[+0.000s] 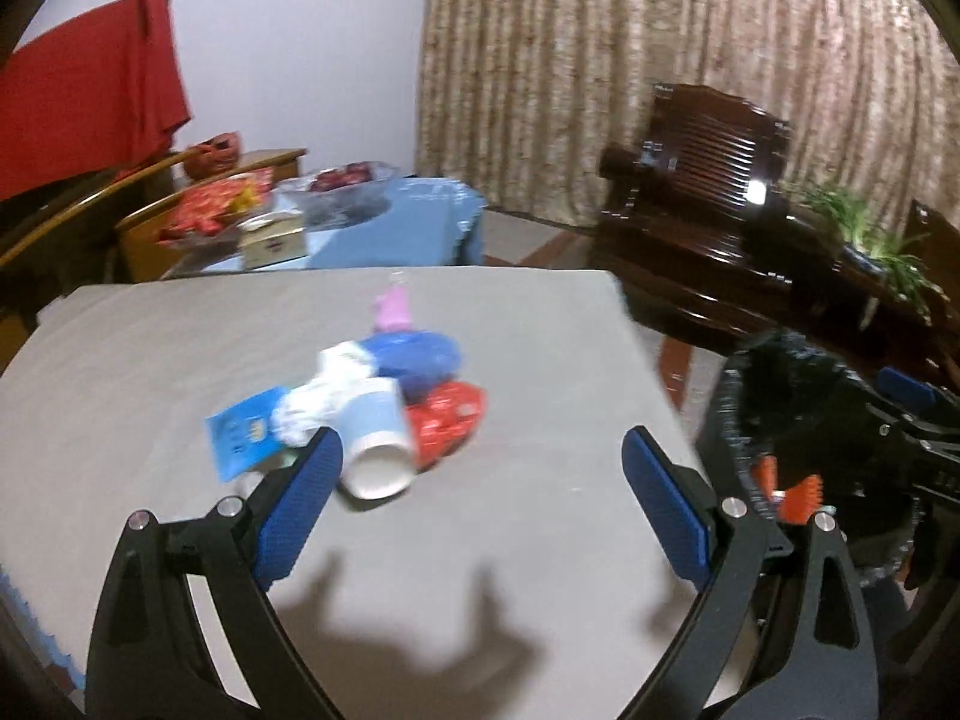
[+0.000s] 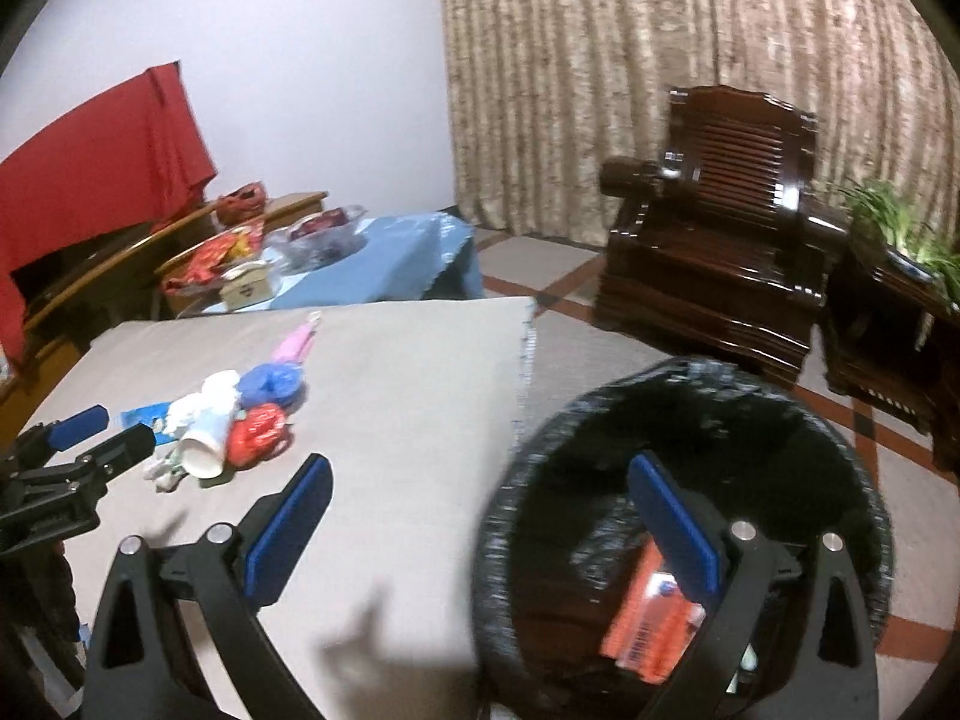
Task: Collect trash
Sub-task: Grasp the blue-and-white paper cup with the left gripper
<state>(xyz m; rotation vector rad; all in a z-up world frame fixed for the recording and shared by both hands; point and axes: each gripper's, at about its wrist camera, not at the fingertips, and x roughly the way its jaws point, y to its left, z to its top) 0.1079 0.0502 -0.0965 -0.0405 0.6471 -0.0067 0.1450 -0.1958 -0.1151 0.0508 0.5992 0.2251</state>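
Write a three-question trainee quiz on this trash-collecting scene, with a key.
1. True or false: the paper cup stands upright on the table.
2. What already lies inside the black-lined bin? A) a blue bag B) an orange packet C) nothing
3. Are the jaws of the left gripper and the right gripper open or shut?

Key
1. False: it lies on its side, mouth toward the camera.
2. B: the orange packet.
3. Both are open, with nothing between them.
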